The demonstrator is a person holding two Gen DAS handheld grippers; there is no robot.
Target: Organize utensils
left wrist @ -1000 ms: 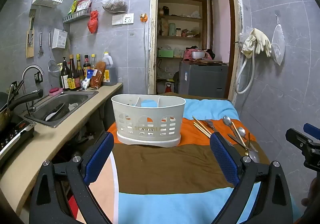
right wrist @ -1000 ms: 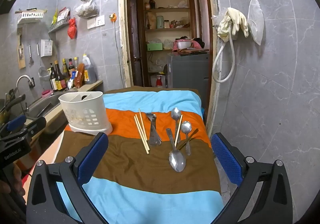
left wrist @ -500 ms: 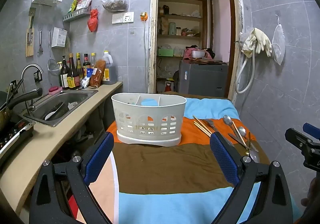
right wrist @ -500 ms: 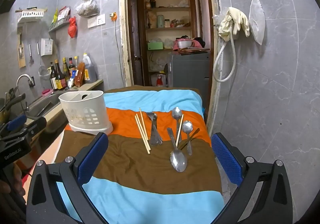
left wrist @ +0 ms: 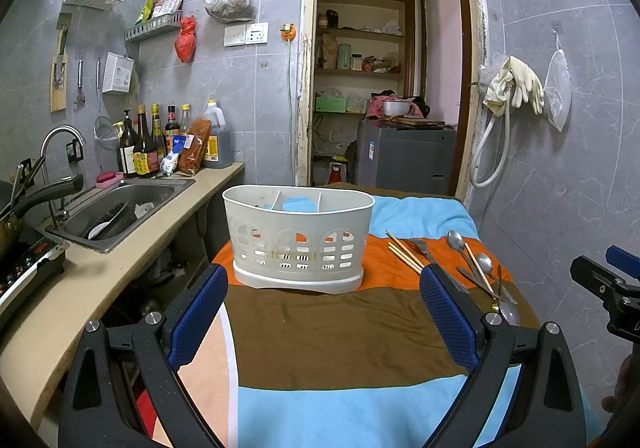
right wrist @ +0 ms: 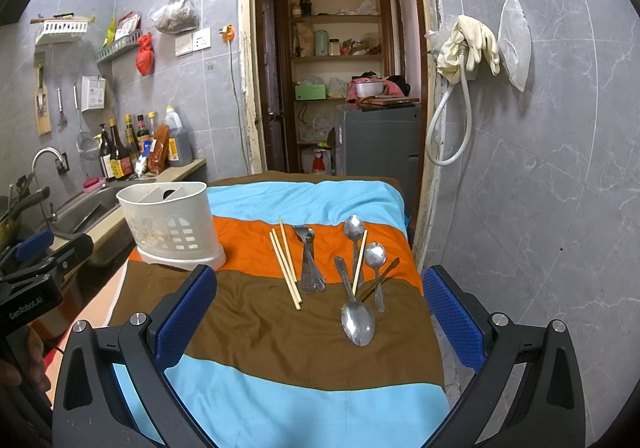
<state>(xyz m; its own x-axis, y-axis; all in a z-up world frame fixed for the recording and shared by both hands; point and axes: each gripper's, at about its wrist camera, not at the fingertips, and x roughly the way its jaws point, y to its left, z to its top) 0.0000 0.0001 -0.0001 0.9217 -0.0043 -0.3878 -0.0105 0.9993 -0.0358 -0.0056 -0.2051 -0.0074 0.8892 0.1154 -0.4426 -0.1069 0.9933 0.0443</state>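
On the left of the striped cloth (right wrist: 280, 328), next to the sink (left wrist: 120, 208): white caddy (left wrist: 298, 244), upright, three compartments, no utensil visible inside. Left gripper (left wrist: 322, 276) aimed straight at it, pads spread wide, holding nothing, short of contact.

Mid-cloth: pale chopsticks (right wrist: 285, 264) in a loose bundle, forks (right wrist: 310, 264) stacked just beside. Further right: spoon cluster, big spoon (right wrist: 357, 322) nearest, two smaller ones behind, one light chopstick (right wrist: 359, 262) and one dark stick laid across. Right gripper (right wrist: 320, 276) facing that spread, fingers fully apart, empty, well back.

Versus a second ago: practically no change. Both views nudged slightly, same layout, nothing lifted. Means sorting not started; every piece left to move. Likely next: right side down onto chopsticks or forks, judging from aim only.

Hard to read: caddy interior mostly hidden by its wall, blue patch in the middle slot probably cloth seen through a floor hole. Fork count unclear in the stack. Overlapped handles in the spoon pile difficult to separate.
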